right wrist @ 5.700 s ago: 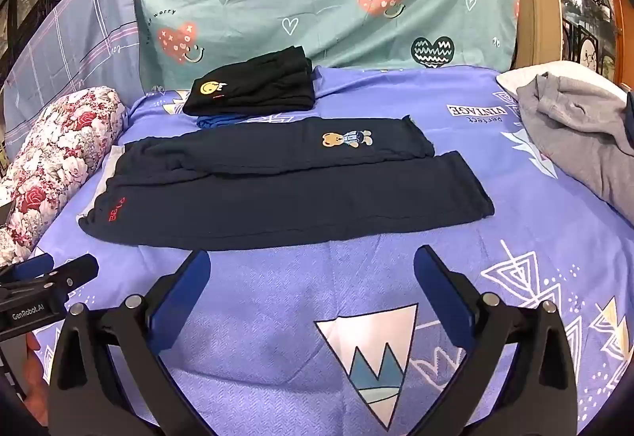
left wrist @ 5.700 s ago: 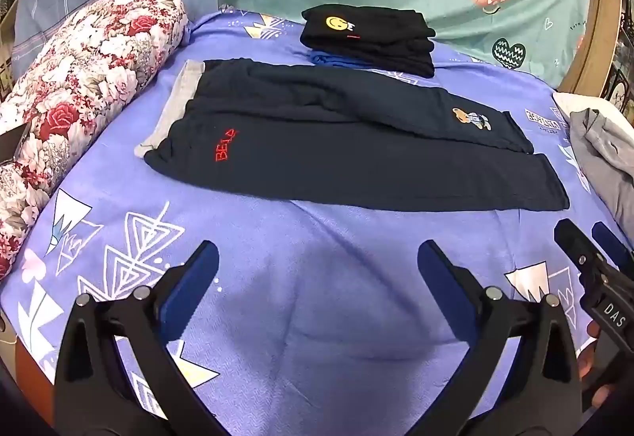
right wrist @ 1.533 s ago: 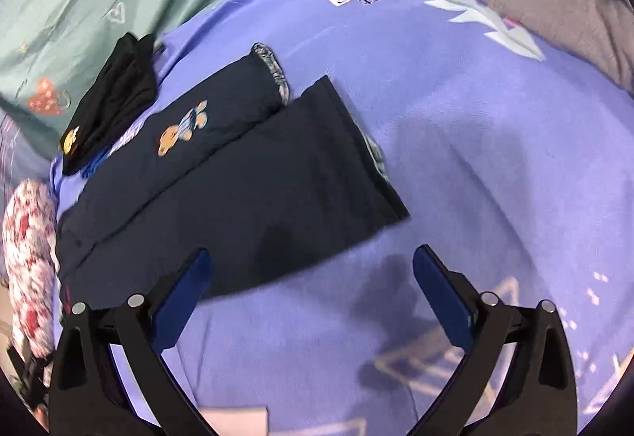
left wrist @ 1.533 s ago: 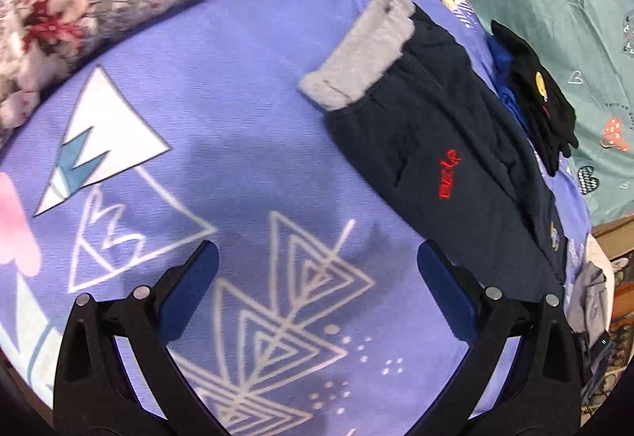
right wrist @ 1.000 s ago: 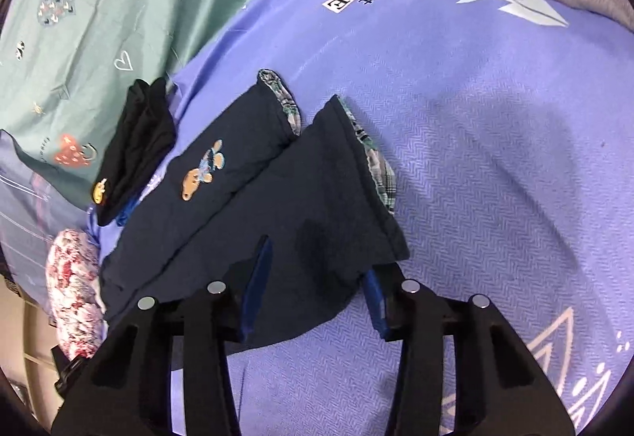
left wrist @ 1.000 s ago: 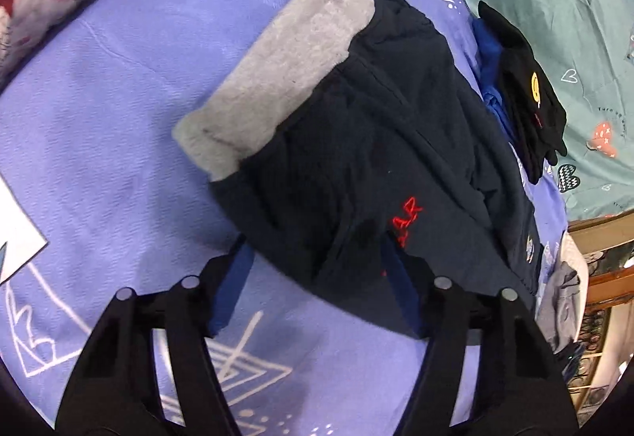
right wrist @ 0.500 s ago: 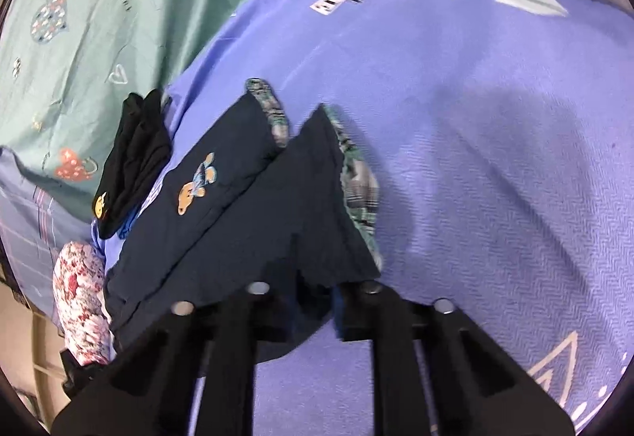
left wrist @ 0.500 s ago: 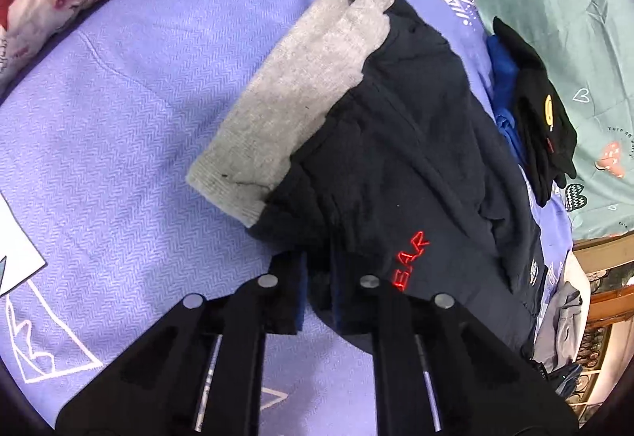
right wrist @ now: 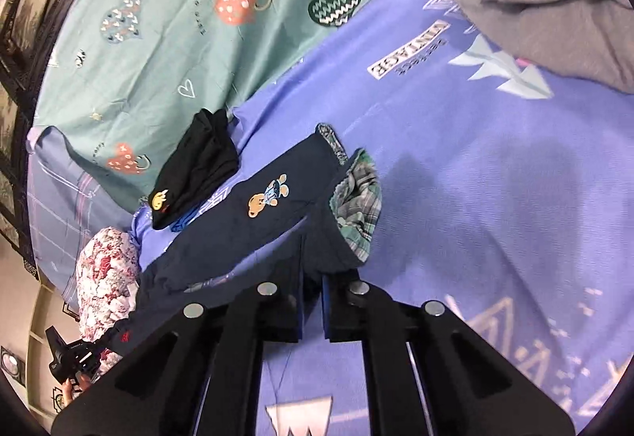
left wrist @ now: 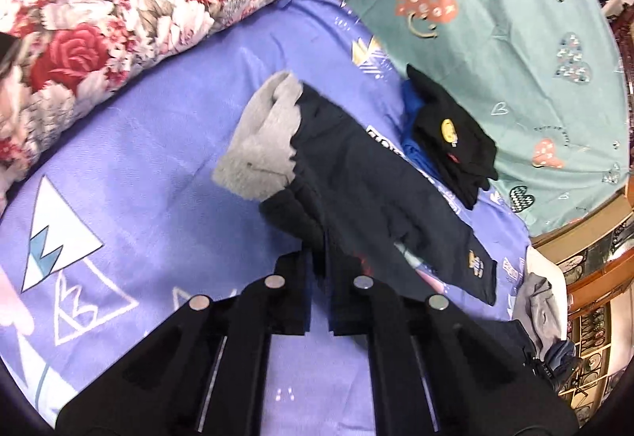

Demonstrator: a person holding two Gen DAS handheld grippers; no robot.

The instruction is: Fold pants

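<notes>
The dark navy pants (left wrist: 356, 174) lie along the purple bedsheet (left wrist: 130, 142), with the grey waistband (left wrist: 261, 142) at one end and the leg cuffs with green plaid lining (right wrist: 356, 194) at the other. A bear patch (right wrist: 267, 198) shows on the far leg. The near edge of the pants is raised off the sheet at both ends. The left gripper (left wrist: 317, 265) is clenched on the dark fabric just below the waistband, and the cloth rises straight out from between its fingers. The right gripper (right wrist: 313, 285) has just been closing and now pinches the near leg at the cuff corner, so the plaid lining folds open just beyond its fingertips. Behind the pants, close to the far leg, sits a stack of folded black clothes (left wrist: 451, 134) with a yellow smiley. A floral bolster (left wrist: 119, 0) lies beyond the waistband end, a grey garment (right wrist: 547, 0) well apart from the cuff end, and a teal cloth with hearts (right wrist: 198, 20) hangs at the back
</notes>
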